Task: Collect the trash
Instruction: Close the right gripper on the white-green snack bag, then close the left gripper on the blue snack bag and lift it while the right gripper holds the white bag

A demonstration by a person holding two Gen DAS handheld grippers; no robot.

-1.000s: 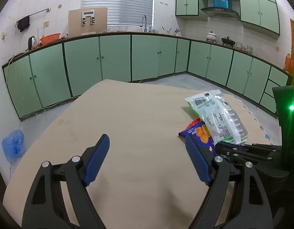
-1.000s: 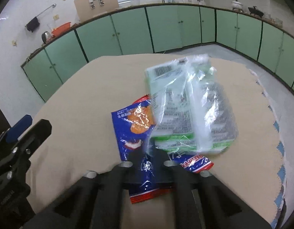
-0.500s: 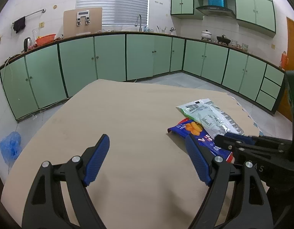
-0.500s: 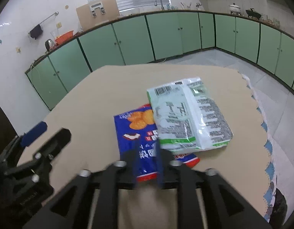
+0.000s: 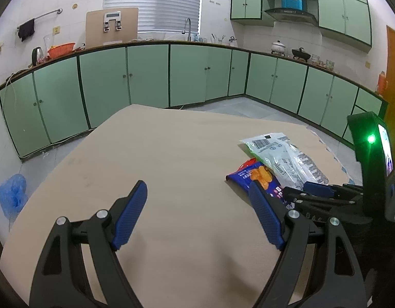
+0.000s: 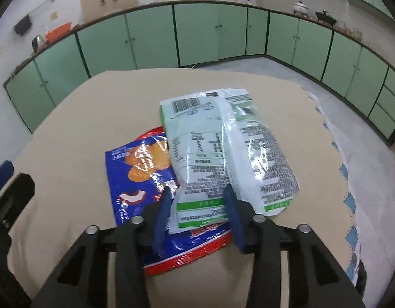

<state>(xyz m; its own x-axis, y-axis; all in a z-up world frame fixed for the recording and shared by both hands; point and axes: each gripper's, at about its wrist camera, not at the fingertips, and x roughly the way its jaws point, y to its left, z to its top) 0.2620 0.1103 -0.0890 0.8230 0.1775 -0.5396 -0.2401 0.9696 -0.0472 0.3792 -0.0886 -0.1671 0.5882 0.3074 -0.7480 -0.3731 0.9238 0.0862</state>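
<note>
on the tan table [image 6: 76, 118], toward its right side, lie two empty snack wrappers: a blue and red wrapper [image 6: 143, 172] flat on the surface and a green and white wrapper [image 6: 223, 148] lying partly over it, barcode end pointing away. the right tool [image 6: 197, 200] sits low over their near ends with its blue pads [image 6: 162, 213] apart and the jaws opening; the lower edge of the green and white wrapper lies between the pads, and neither pad seems to press on it. the left tool [image 5: 197, 197] hangs over bare table to the left of the wrappers, jaws spread wide, nothing between them. green cabinets [image 5: 146, 74] line the walls behind.
</note>
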